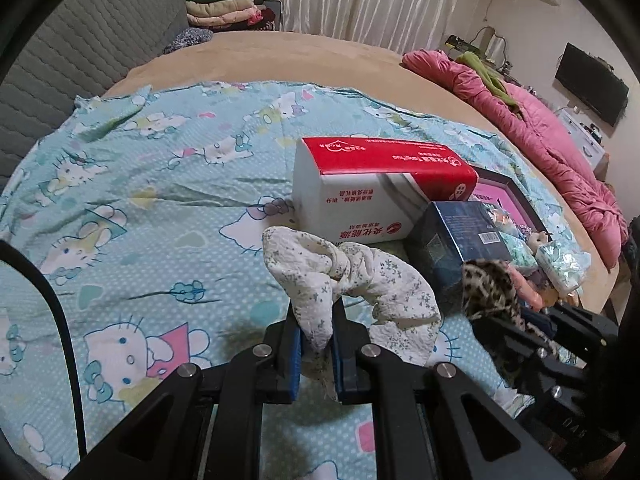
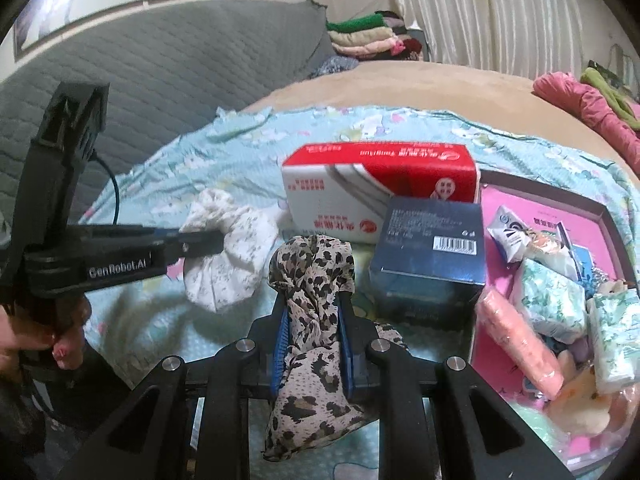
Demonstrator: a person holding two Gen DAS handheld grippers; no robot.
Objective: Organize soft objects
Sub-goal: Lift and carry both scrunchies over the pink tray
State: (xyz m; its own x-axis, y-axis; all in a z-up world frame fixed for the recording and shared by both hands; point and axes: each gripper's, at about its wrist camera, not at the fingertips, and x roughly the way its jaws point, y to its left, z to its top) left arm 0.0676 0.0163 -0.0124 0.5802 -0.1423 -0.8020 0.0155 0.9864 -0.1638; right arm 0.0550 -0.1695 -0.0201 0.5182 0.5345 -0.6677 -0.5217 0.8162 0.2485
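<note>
My left gripper [image 1: 316,308] is shut on a white floral scrunchie [image 1: 352,280], which hangs lifted above the blue cartoon-print sheet [image 1: 140,184]. In the right wrist view the same left gripper [image 2: 216,240] reaches in from the left with the white scrunchie [image 2: 236,256] in its tips. My right gripper [image 2: 312,304] is shut on a leopard-print scrunchie [image 2: 312,272], whose loose end droops below the fingers. That leopard scrunchie [image 1: 488,288] also shows at the right of the left wrist view. Both scrunchies hang in front of the boxes.
A red and white carton [image 2: 380,184] and a dark blue box [image 2: 432,256] stand on the sheet behind the scrunchies. A pink tray [image 2: 600,216] at the right holds tissue packs, a pink roll and soft toys. A pink quilt [image 1: 540,120] lies far right, folded clothes [image 1: 224,8] at the back.
</note>
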